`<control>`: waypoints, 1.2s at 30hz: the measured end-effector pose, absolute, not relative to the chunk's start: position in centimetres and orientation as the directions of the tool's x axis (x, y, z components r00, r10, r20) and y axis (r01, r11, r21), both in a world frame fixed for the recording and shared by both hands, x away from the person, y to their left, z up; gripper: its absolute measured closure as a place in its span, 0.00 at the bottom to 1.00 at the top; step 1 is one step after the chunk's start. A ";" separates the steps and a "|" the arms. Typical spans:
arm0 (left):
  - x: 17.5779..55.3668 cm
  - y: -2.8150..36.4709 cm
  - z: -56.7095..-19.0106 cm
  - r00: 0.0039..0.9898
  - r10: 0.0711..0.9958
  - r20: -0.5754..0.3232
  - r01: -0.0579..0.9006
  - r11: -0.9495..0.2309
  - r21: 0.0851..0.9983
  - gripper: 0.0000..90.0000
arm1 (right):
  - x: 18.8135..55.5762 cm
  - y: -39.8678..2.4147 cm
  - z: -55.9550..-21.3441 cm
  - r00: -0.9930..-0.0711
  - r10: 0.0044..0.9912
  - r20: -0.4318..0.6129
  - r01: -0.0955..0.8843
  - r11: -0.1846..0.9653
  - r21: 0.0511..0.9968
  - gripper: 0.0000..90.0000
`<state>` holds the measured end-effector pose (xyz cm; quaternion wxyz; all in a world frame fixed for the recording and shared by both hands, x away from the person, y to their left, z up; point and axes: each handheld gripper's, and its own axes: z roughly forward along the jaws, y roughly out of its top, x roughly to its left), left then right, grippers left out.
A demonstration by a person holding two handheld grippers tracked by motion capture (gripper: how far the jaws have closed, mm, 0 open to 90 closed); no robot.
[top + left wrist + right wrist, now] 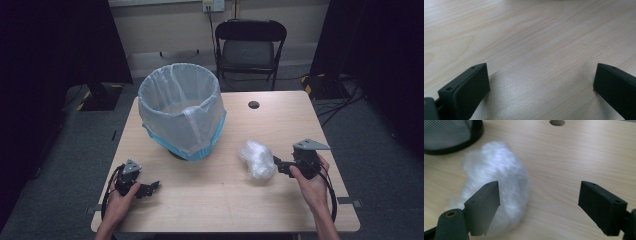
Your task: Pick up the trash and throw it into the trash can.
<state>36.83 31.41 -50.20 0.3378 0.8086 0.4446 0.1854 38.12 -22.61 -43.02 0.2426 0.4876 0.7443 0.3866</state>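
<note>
- Right hand-held gripper (539,202) — jaws wide apart, gripping nothing, just beside the crumpled plastic bag (496,187) lying on the tabletop (574,157).
- Left hand-held gripper (541,90) — jaws apart over bare wood.

I see the crumpled wad of clear plastic film (256,159), whitish and translucent, lying loose on the pale wooden table's right half, well apart from the lined mesh bin (180,110), and in my right gripper view the wad (496,170) sits blurred by one jaw.
</note>
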 end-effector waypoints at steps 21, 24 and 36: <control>36.8 31.4 -50.2 0.537 0.844 0.001 0.594 -0.379 0.709 0.00 | 40.1 -16.6 -45.6 -0.521 0.853 0.014 0.592 0.349 0.726 0.15; 36.8 31.4 -50.2 0.537 0.844 0.001 0.594 -0.378 0.710 0.00 | 40.0 -16.3 -46.2 -0.523 0.852 -0.004 0.589 0.365 0.721 0.15; 36.8 31.4 -50.2 0.535 0.845 -0.002 0.594 -0.375 0.712 0.00 | 39.9 -16.0 -48.2 -0.531 0.847 0.001 0.603 0.377 0.703 0.13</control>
